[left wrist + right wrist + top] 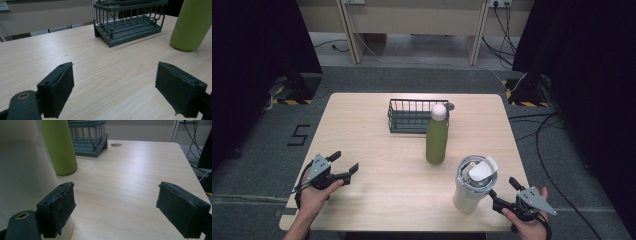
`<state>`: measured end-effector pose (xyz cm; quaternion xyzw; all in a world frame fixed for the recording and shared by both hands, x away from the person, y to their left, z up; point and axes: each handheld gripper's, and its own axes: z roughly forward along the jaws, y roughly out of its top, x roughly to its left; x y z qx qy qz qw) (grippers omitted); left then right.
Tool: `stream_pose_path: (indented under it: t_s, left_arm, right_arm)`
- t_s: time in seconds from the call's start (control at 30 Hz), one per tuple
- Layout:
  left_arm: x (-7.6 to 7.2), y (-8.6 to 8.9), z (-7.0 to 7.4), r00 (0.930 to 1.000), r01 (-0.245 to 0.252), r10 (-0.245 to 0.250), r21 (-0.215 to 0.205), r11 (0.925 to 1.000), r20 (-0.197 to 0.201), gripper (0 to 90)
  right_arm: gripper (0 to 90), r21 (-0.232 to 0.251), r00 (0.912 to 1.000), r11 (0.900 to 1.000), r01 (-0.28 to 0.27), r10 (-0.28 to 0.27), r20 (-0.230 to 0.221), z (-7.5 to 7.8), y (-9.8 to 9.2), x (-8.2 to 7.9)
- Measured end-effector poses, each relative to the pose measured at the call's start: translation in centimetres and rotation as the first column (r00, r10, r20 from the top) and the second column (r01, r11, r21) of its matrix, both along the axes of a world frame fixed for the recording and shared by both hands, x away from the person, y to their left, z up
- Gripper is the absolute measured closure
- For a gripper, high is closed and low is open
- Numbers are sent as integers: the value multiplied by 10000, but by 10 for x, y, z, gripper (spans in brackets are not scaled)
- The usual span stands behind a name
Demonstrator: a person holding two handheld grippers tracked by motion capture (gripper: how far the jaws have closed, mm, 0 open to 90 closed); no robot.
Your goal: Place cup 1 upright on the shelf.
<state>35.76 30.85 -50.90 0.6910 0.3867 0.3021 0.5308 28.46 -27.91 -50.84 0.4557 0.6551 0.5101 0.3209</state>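
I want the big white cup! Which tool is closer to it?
Right. The right tool sits just beside the white cup, jaws open with nothing between them. The left tool is far across the table, also open.

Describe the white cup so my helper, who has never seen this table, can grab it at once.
On the pale wooden table, look at the near right corner, just in front of the green bottle. The white cup stands upright there beside the right tongs. It is the widest vessel and has a clear flip lid.
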Motion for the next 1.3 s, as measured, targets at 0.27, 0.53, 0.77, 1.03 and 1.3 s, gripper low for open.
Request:
stream_pose_path:
  t_s: [0.27, 0.53, 0.77, 1.03, 1.3]
  left_arm:
    - [1, 0, -2, 10000, -48, 48, 27, 10000, -81, 148]
    - [1, 0, -2, 10000, -57, 57, 11, 10000, -61, 148]
    - [2, -1, -2, 9999, -13, 12, -91, 10000, -127, 148]
    - [3, -1, -3, 9999, 24, -27, -150, 9999, -169, 148]
    - [3, -2, -3, 9998, 72, -76, -171, 9998, -206, 148]
  right_arm:
    - [124, -114, 9963, 9963, -856, 856, 10, 4, 4, -13]
    - [6, -366, 9787, 9780, -2054, 2051, -133, 1, 10, -28]
    - [1, -514, 9677, 9664, -2519, 2522, -2, 2, 26, -30]
    - [1, -415, 9561, 9559, -2906, 2918, 266, 3, 42, -20]
    - [2, -361, 9456, 9467, -3201, 3216, 496, 5, 60, -7]
